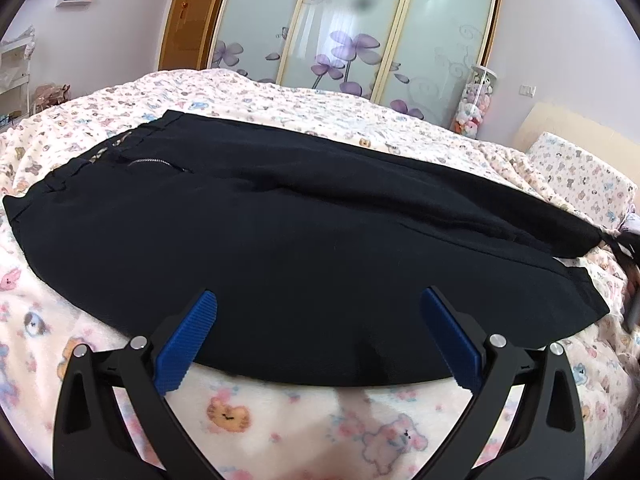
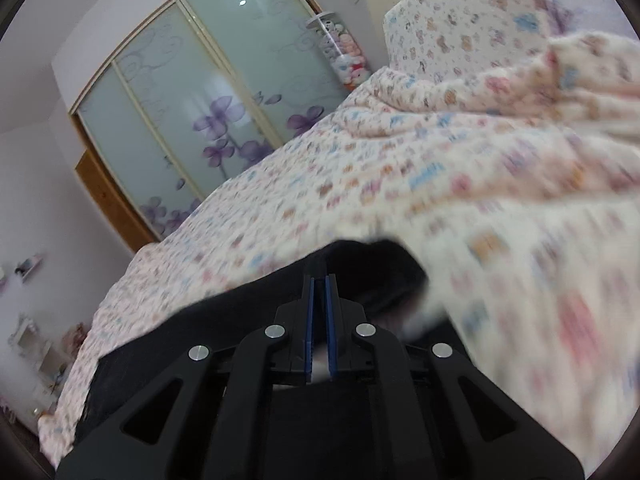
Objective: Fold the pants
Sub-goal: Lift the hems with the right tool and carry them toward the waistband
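Black pants (image 1: pixel 304 232) lie flat across the bed, waistband and zipper at the left, leg ends at the right. My left gripper (image 1: pixel 318 304) is open, its blue pads (image 1: pixel 188 340) spread over the near edge of the pants, holding nothing. In the right wrist view my right gripper (image 2: pixel 320 280) is shut on the black leg end of the pants (image 2: pixel 372 276) and holds it lifted a little off the bed; the view is blurred. The right gripper also shows at the far right edge of the left wrist view (image 1: pixel 624 240), at the leg end.
The bed (image 1: pixel 280 420) has a pink-and-white animal-print blanket. A matching pillow (image 1: pixel 580 172) lies at the right by the headboard. A glass sliding wardrobe (image 1: pixel 352 28) stands behind the bed, with a clear tube of plush toys (image 1: pixel 476 100) beside it. White shelves (image 1: pixel 16 76) stand at the left.
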`<state>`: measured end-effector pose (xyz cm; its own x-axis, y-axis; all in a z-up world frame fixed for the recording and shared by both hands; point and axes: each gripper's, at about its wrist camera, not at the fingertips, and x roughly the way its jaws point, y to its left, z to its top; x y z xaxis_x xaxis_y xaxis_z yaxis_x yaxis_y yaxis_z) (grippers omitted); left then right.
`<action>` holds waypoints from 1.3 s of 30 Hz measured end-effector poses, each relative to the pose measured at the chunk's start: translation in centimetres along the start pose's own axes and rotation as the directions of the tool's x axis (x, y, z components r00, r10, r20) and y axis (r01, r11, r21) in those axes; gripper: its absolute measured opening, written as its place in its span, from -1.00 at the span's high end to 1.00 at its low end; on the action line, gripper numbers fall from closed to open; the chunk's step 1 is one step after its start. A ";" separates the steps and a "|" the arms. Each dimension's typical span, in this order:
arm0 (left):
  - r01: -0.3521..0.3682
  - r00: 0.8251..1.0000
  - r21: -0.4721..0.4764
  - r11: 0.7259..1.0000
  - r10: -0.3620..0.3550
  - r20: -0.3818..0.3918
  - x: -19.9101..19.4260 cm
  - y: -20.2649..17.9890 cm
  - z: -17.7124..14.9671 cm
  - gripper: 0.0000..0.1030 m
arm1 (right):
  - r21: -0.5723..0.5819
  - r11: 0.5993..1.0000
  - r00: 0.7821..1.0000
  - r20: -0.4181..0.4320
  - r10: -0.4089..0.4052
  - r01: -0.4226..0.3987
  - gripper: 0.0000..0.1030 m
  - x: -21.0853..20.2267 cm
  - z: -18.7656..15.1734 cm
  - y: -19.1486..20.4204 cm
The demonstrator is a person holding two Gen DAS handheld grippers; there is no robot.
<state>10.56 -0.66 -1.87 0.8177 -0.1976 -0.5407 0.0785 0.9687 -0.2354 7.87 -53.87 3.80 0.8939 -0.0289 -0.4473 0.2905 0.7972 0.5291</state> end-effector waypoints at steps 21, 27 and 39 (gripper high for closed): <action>-0.022 0.999 0.085 0.996 0.019 0.026 -1.1 -1.8 -0.2 -0.97 | 0.480 0.874 0.970 -0.240 0.046 0.077 0.21 -3.7 -9.9 0.6; 0.020 1.000 0.079 0.997 -0.021 0.016 -1.1 -1.7 -0.3 -0.97 | 0.574 0.800 0.973 -0.222 -0.057 0.177 0.51 -0.2 -10.8 -0.2; 0.001 0.998 0.014 1.000 -0.002 0.067 -1.9 -0.7 0.0 -0.97 | 0.576 0.816 0.996 0.028 -0.081 0.050 0.93 -3.7 -10.2 -1.0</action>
<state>8.96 -0.91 -0.66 0.8540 -0.1887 -0.4848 0.0869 0.9705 -0.2247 0.85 -48.40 -2.40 0.8767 -0.1103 -0.4682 0.4783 0.3023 0.8245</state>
